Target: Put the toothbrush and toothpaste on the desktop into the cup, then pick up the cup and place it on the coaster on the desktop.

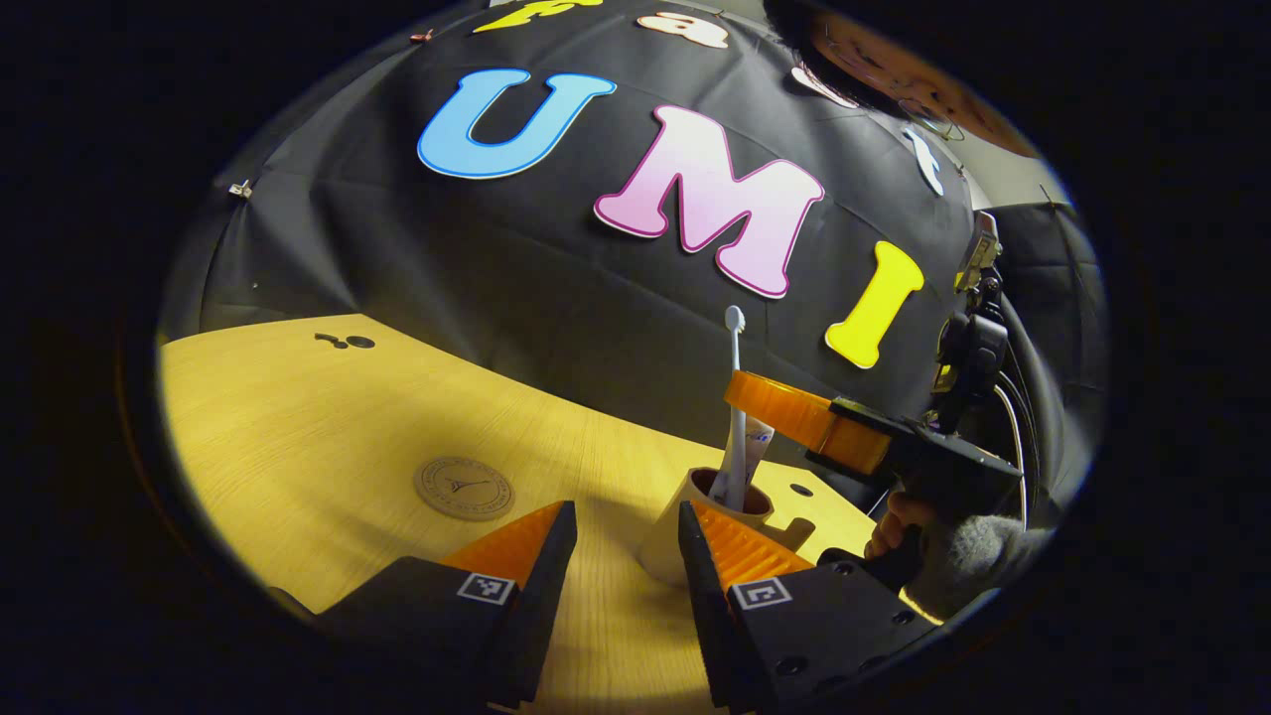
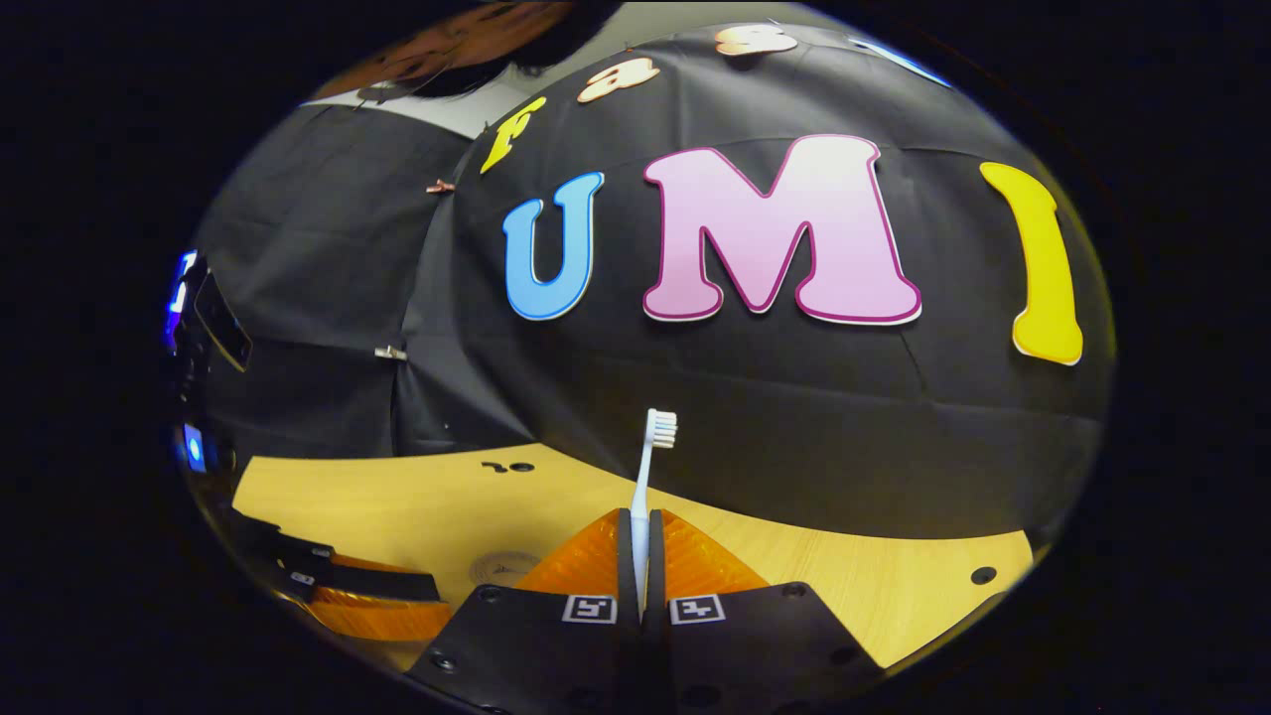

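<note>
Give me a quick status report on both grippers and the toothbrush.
Right gripper shut on toothbrush, held upright, lower end in the cup beside the toothpaste. Left gripper open, short of the cup. Coaster bare; nothing blocking.

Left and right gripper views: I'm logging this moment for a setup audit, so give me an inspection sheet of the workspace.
Surface: wooden desktop, a few small holes.
Job's things: toothbrush upright, head up, lower end in the cup beside the toothpaste; coaster bare, left of cup.
Clutter: nothing seen.
Grippers: right gripper shut on toothbrush handle; left gripper open, near the cup.
Cables: black cables behind right gripper.
Surroundings: black cloth wall.
</note>
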Motion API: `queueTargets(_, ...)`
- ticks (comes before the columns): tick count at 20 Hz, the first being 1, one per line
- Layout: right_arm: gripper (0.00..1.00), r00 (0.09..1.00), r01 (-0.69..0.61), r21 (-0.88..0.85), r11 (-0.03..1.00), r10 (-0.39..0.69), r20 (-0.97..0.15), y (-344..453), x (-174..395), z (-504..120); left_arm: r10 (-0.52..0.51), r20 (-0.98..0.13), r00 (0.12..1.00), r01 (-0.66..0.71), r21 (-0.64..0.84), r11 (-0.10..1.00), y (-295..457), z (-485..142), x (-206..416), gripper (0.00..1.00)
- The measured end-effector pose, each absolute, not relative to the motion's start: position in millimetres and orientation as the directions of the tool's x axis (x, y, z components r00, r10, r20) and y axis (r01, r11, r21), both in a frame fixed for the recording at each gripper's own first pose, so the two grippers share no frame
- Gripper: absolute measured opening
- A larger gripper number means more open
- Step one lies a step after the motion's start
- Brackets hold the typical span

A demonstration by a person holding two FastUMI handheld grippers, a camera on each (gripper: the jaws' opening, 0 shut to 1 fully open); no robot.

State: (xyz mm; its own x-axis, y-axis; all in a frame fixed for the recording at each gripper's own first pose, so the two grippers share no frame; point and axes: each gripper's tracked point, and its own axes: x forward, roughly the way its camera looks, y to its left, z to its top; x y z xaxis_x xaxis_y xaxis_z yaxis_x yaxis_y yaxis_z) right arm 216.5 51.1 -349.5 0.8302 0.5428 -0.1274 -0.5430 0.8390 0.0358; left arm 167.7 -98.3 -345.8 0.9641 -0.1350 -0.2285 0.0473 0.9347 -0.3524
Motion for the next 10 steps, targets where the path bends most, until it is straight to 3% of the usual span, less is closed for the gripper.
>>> queueTargets(10, 0.1, 0.837, -0.537, -0.024, 0.843, 0.53, -0.134, 49, 218, -349, -0.109, -0.26, 0.959, 0.017, -0.333, 0.943, -86, -353, 160, 0.65)
